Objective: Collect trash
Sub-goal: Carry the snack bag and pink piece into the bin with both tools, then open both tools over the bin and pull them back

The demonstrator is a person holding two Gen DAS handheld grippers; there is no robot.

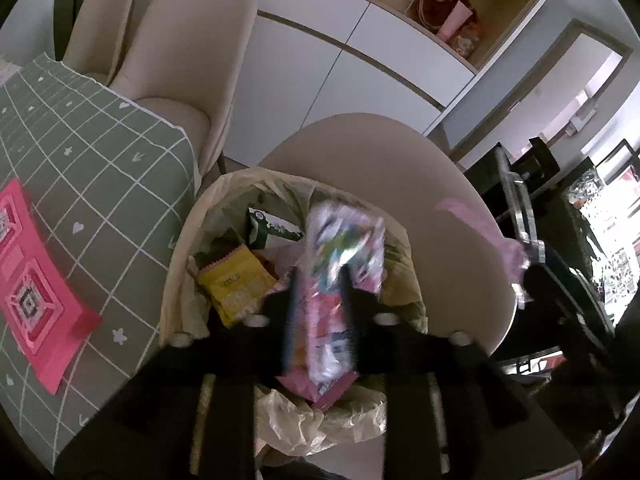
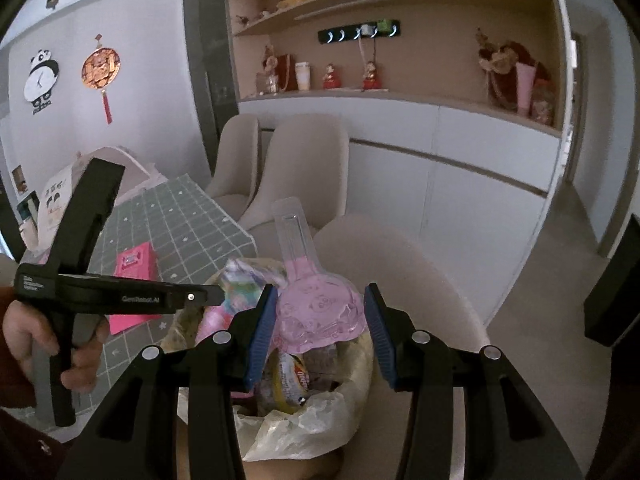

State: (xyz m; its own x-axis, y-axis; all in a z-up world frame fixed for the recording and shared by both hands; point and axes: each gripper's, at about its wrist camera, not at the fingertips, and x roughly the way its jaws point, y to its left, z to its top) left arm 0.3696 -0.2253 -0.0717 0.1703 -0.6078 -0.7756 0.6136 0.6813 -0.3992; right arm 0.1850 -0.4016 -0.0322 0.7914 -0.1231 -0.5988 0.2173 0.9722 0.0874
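Tablecloth [image 1: 100,168] green, white-gridded; chairs [image 1: 192,52] beige.

A pink snack wrapper [image 1: 332,280], blurred, stands upright over the bag-lined trash bin [image 1: 188,248], which holds a yellow packet [image 1: 236,284]. A pink plastic tray [image 2: 320,312] hangs above the bin.

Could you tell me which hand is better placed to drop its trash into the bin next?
Probably left. The left gripper has its pink wrapper directly over the bin mouth. The right gripper holds its pink tray nearer the rim.
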